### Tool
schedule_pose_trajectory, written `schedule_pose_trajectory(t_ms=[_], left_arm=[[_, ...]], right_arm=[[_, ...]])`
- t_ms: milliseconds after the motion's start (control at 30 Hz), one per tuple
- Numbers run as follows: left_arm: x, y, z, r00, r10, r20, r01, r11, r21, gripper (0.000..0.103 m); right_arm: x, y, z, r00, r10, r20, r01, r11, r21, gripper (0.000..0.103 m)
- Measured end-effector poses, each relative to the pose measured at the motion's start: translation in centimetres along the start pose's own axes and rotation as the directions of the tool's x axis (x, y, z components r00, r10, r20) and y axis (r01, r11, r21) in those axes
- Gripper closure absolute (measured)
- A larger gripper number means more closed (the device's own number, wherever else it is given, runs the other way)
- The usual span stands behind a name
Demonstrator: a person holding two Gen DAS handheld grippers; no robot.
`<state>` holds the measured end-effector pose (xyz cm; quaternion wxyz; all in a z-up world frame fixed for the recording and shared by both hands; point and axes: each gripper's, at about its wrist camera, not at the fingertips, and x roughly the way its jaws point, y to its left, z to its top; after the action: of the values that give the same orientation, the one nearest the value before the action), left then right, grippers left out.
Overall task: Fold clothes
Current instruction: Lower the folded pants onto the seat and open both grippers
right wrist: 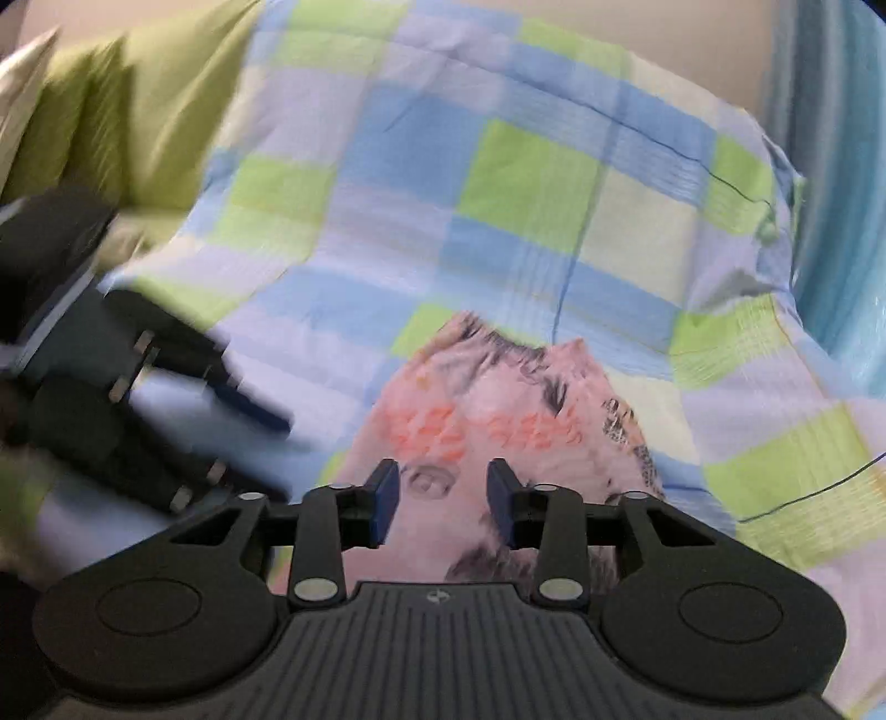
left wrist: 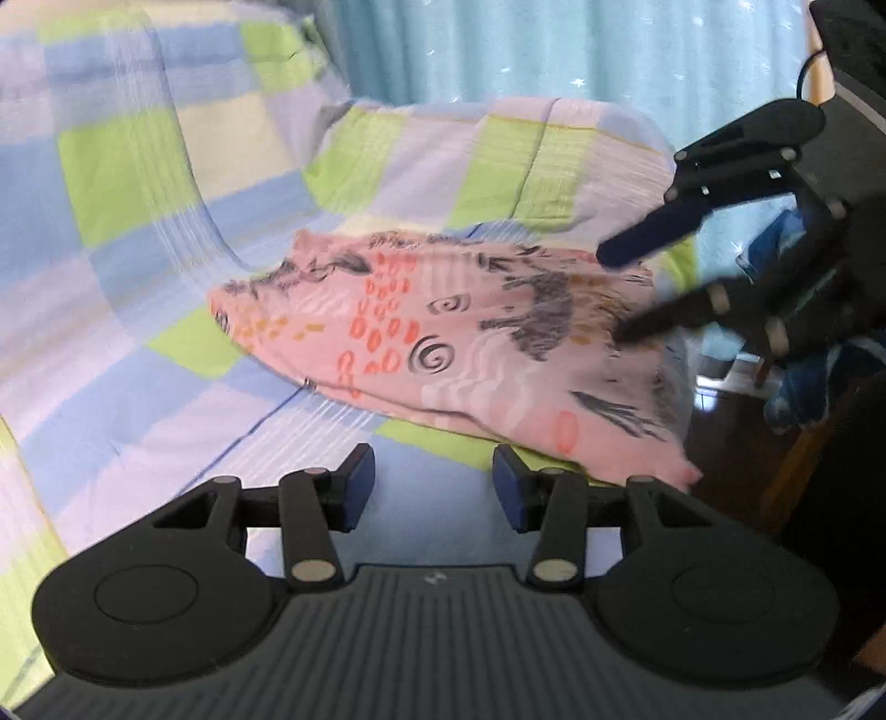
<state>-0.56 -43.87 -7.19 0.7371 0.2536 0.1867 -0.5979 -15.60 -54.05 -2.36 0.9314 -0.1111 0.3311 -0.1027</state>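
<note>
Blue pads face each other across a moderate gap on the left gripper [left wrist: 433,487], with nothing between them; it hovers over bare cover, just short of the near edge of the pink printed garment [left wrist: 443,338] with black swirls and orange marks. The right gripper [right wrist: 443,501] stands parted about as far, above the garment's cloth, its pads pressing nothing. From the left wrist view, it reaches in over the garment's far right side. The garment lies flattened on a checked cover of blue, green and lilac squares [left wrist: 138,310] draped over a sofa. A pale blue curtain [left wrist: 554,50] hangs behind, and green cushions [right wrist: 138,99] sit at the far side.
</note>
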Motion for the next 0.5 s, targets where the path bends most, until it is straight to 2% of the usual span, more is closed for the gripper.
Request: schedule_pose_trajectory(t_ms=[100, 167, 233, 367, 433, 500], left_arm=[[-1.0, -1.7, 0.1, 0.998, 0.049, -0.026, -0.047, 0.998, 0.051, 0.059], [-1.3, -2.0, 0.2, 0.998, 0.044, -0.043, -0.042, 0.998, 0.043, 0.058], [-1.6, -2.3, 0.4, 0.996, 0.074, -0.046, -0.071, 0.996, 0.056, 0.053], [-1.9, -2.0, 0.7, 0.997, 0.074, -0.039, -0.072, 0.996, 0.057, 0.046], [-1.5, -1.8, 0.7, 0.997, 0.073, -0.038, -0.070, 0.995, 0.073, 0.045], [-1.2, -1.6, 0.6, 0.997, 0.076, -0.034, -0.073, 0.994, 0.079, 0.041]], right_arm=[[-1.7, 3.6, -0.8, 0.999, -0.019, -0.050, 0.009, 0.982, -0.190, 0.060], [-2.0, 4.7, -1.5, 0.997, -0.008, -0.074, -0.008, 0.975, -0.222, 0.060], [-1.9, 5.6, -2.3, 0.995, 0.001, -0.100, -0.026, 0.969, -0.247, 0.060], [0.1, 7.0, -3.4, 0.987, 0.020, -0.160, -0.063, 0.961, -0.271, 0.060], [0.7, 7.8, -3.7, 0.988, -0.008, -0.152, -0.042, 0.945, -0.325, 0.058], [1.4, 7.8, -3.5, 0.986, 0.021, -0.167, -0.072, 0.949, -0.307, 0.056]])
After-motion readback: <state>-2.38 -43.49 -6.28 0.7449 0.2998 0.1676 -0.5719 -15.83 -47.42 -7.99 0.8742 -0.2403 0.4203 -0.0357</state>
